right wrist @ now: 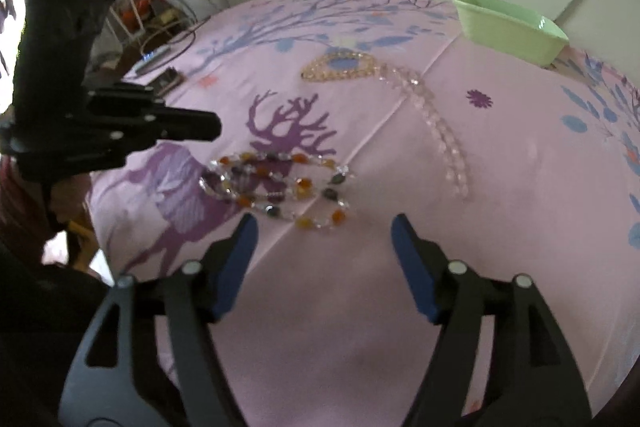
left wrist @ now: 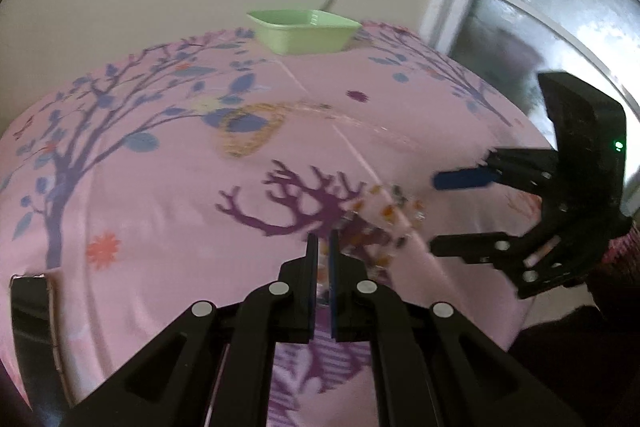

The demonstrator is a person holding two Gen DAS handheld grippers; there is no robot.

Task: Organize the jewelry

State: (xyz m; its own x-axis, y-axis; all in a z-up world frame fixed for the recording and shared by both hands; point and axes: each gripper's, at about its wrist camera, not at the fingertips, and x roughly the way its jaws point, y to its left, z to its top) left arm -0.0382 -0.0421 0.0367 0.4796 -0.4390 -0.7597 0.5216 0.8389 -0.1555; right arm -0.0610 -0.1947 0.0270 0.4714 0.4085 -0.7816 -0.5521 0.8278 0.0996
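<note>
Left hand-held gripper [left wrist: 323,247] nearly closed, seemingly empty; right hand-held gripper [right wrist: 324,227] wide, empty, beside amber necklace [right wrist: 280,183]; green tray [right wrist: 508,27] at far edge.

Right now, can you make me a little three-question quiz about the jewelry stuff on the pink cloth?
1. True or false: the green tray sits at the far edge of the cloth.
2. Which gripper has its fingers wide apart: left or right?
3. Which necklace lies nearest the right gripper: A) multicolored bead necklace, B) clear bead necklace?

Key: 1 true; 2 right; 3 A.
</note>
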